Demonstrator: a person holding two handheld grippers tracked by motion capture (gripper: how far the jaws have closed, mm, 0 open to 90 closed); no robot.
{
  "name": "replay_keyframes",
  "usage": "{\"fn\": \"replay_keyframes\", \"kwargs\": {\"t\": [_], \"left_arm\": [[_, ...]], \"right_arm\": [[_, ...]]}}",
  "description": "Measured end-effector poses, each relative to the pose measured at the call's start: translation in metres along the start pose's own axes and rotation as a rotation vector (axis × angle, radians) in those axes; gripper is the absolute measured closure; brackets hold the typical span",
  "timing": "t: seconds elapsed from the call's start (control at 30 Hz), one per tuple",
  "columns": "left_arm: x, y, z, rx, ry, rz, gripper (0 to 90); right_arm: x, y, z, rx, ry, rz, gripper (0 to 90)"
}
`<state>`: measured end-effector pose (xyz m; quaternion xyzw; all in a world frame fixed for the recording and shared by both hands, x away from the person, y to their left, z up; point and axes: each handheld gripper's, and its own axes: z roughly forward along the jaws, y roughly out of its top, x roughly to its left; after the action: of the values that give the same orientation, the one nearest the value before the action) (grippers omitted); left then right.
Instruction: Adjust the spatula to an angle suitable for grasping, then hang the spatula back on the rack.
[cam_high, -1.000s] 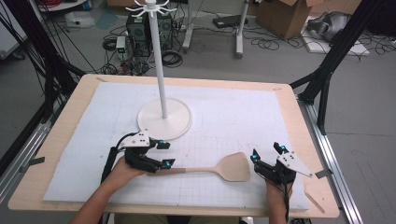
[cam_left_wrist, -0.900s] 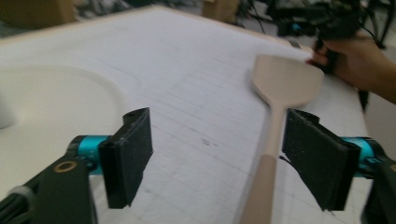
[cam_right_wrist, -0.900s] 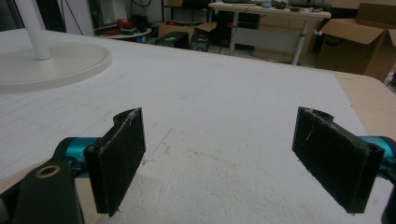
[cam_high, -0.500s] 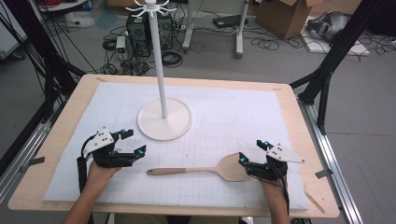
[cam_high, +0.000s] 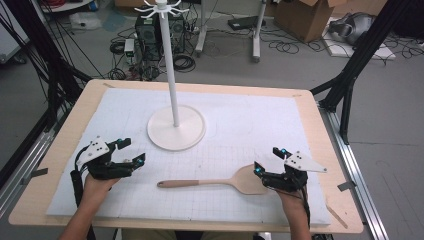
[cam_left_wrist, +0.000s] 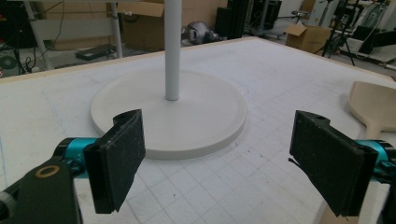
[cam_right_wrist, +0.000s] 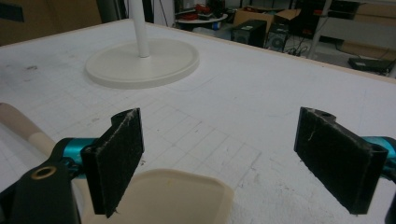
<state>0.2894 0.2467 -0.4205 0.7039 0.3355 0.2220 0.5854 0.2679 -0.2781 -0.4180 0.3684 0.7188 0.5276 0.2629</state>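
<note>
A wooden spatula lies flat on the white mat, handle to the left and blade to the right. My left gripper rests open on the mat, left of the handle end and apart from it. In the left gripper view the gripper holds nothing, and the blade shows far right. My right gripper stands open just right of the blade. The right gripper view shows its gripper over the blade's edge, pads clear of it.
A white hook stand rises from a round base at the mat's middle back; the base lies straight ahead of the left gripper and the base farther off from the right. The wooden table edge frames the mat.
My left gripper has drawn back left from the spatula handle, which now lies free. My right gripper has moved left and forward, up to the blade.
</note>
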Motion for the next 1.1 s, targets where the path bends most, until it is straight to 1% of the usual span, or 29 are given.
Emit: {"fn": "replay_keyframes", "kwargs": {"t": [0.07, 0.13, 0.23, 0.27, 0.4, 0.47, 0.5, 0.57, 0.6, 0.67, 0.7, 0.77, 0.8, 0.83, 0.93, 1.0, 1.07, 1.1], "left_arm": [[-0.001, -0.002, -0.001, 0.004, -0.002, 0.002, 18.5], [-0.003, -0.003, -0.001, 0.005, -0.003, -0.006, 18.6], [-0.002, -0.003, 0.000, 0.001, -0.010, -0.008, 18.6], [-0.002, -0.003, 0.000, 0.005, -0.015, -0.012, 18.7], [0.000, -0.004, 0.000, 0.003, -0.011, -0.022, 18.5], [-0.001, -0.004, -0.001, -0.002, -0.010, -0.018, 18.3], [-0.001, -0.003, -0.002, -0.003, -0.008, -0.013, 18.3], [-0.001, -0.003, -0.002, -0.006, -0.013, -0.020, 18.3], [0.000, -0.003, -0.002, -0.004, -0.011, -0.015, 18.3], [0.001, -0.003, -0.002, -0.003, -0.012, -0.012, 18.4], [0.001, -0.002, -0.002, -0.002, -0.011, -0.011, 18.4], [0.000, -0.002, -0.002, -0.003, -0.010, -0.012, 18.4], [0.000, -0.002, -0.002, 0.002, -0.011, -0.008, 18.4], [-0.001, -0.002, -0.002, 0.002, -0.010, -0.005, 18.4], [-0.003, -0.002, -0.001, 0.002, -0.013, 0.000, 18.5], [-0.003, -0.002, 0.000, 0.003, -0.014, -0.004, 18.5], [-0.004, -0.002, 0.002, 0.004, -0.016, 0.000, 18.5], [-0.004, -0.002, 0.002, 0.007, -0.017, 0.001, 18.5]], "right_arm": [[0.000, 0.000, 0.002, -0.005, 0.000, 0.003, 14.6], [0.001, 0.001, 0.002, -0.009, 0.006, 0.001, 14.6], [0.003, 0.004, 0.002, 0.010, 0.022, -0.009, 14.7], [0.003, 0.005, 0.002, 0.017, 0.034, -0.015, 14.7], [0.007, 0.009, 0.007, 0.028, 0.097, -0.036, 14.8], [0.010, 0.011, 0.010, 0.042, 0.131, -0.036, 14.8], [0.011, 0.013, 0.012, 0.047, 0.143, -0.044, 14.8], [0.014, 0.016, 0.016, 0.063, 0.175, -0.078, 15.1], [0.015, 0.017, 0.018, 0.070, 0.185, -0.090, 15.1], [0.019, 0.022, 0.023, 0.081, 0.215, -0.100, 15.1], [0.021, 0.024, 0.026, 0.083, 0.232, -0.113, 15.0], [0.027, 0.030, 0.031, 0.103, 0.271, -0.137, 15.0], [0.030, 0.032, 0.034, 0.121, 0.287, -0.151, 15.1], [0.034, 0.034, 0.037, 0.144, 0.314, -0.165, 15.7], [0.044, 0.036, 0.049, 0.201, 0.393, -0.220, 20.7], [0.051, 0.036, 0.057, 0.232, 0.417, -0.256, 21.1], [0.056, 0.036, 0.061, 0.239, 0.432, -0.288, 23.3], [0.058, 0.036, 0.063, 0.244, 0.443, -0.292, 24.0]]}}
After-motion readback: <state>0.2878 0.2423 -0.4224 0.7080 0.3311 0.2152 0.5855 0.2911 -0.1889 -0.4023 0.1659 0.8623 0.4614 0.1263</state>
